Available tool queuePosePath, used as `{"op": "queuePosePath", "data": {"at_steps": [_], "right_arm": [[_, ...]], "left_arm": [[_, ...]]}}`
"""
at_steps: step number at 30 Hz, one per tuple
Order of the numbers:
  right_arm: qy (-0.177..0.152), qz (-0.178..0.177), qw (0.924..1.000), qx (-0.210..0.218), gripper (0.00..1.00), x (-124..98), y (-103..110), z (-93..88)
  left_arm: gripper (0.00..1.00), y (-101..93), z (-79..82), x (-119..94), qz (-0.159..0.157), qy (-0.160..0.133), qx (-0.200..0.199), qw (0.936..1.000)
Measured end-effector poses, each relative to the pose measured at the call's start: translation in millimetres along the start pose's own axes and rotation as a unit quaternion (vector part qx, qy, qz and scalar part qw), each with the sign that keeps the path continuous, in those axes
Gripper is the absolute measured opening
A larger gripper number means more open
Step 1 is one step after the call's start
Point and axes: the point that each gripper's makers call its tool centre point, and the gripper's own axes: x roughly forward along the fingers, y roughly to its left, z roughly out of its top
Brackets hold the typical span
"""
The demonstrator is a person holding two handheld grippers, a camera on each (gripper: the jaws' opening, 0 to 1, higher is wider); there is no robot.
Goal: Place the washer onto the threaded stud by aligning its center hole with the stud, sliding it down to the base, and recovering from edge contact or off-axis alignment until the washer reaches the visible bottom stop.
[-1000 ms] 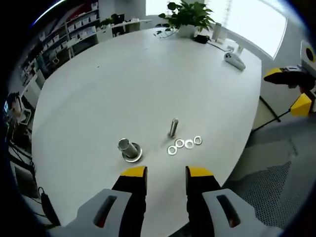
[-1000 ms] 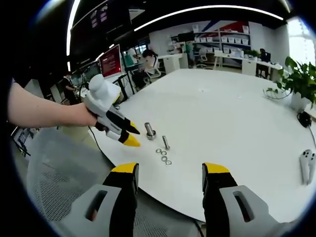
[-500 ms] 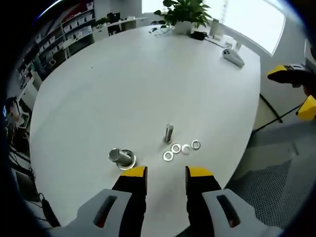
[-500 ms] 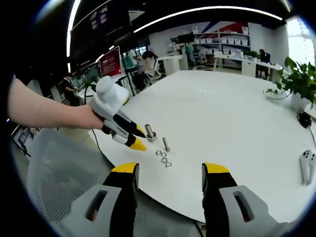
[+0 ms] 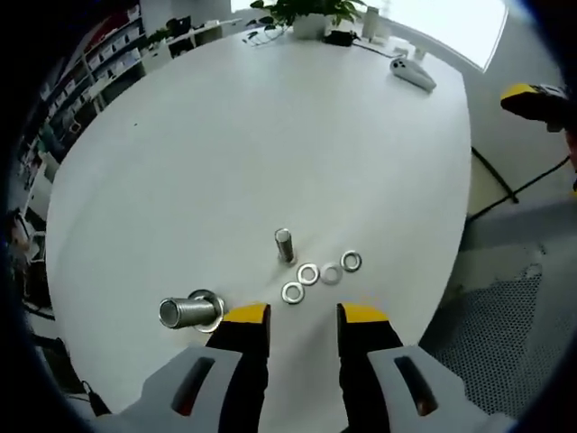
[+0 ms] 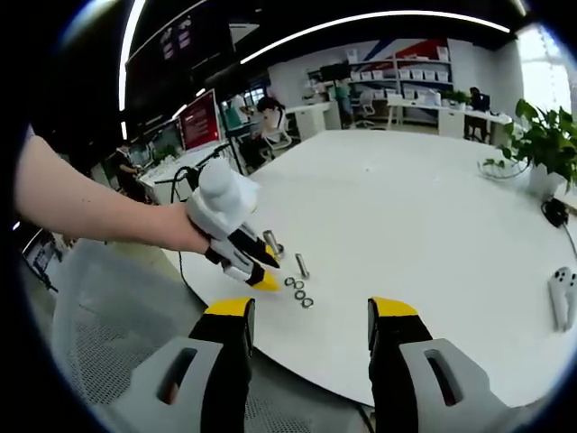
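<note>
Left gripper: point(image 5: 297, 316) its yellow-tipped jaws stand apart with nothing between them, poised just above the near edge of the white bench point(image 5: 225, 135).
Washers: a short row of four flat rings lies on the bench straight ahead of that gripper; the nearest washer point(image 5: 292, 292) sits just beyond the gap between the jaws, the farthest washer point(image 5: 351, 262) off to the right of the row.
Threaded stud: point(image 5: 285, 244) stands upright just behind the row, its long axis rising from the bench, slightly left of the row's middle.
Second post: a thicker metal cylinder point(image 5: 187, 312) stands just beside the left jaw, to its left.
Right gripper: point(image 6: 309, 316) jaws apart and empty, held back off the bench edge, well apart from the parts.
Nearer hand: the left, by a wide margin; in the right gripper view its tips hang almost over the rings.
Coming move, as I judge it: a short reach forward and down onto the nearest washer, then a lift up and over the stud's top.
</note>
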Motion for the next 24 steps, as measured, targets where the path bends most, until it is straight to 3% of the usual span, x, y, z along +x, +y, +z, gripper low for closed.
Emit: {"op": "queuePosePath", "data": {"at_steps": [2, 24], "right_arm": [[0.001, -0.003, 1.0, -0.002, 0.53, -0.2, -0.9, -0.3], [0.0, -0.012, 0.9999, -0.002, 0.52, -1.2, -4.3, -1.1]], "left_arm": [[0.28, 4.4, -3.9, 5.2, 0.0, 0.017, 0.002, 0.9998], [0.24, 9.1, 2.0, 23.4, -0.004, 0.033, 0.053, 0.9981]]}}
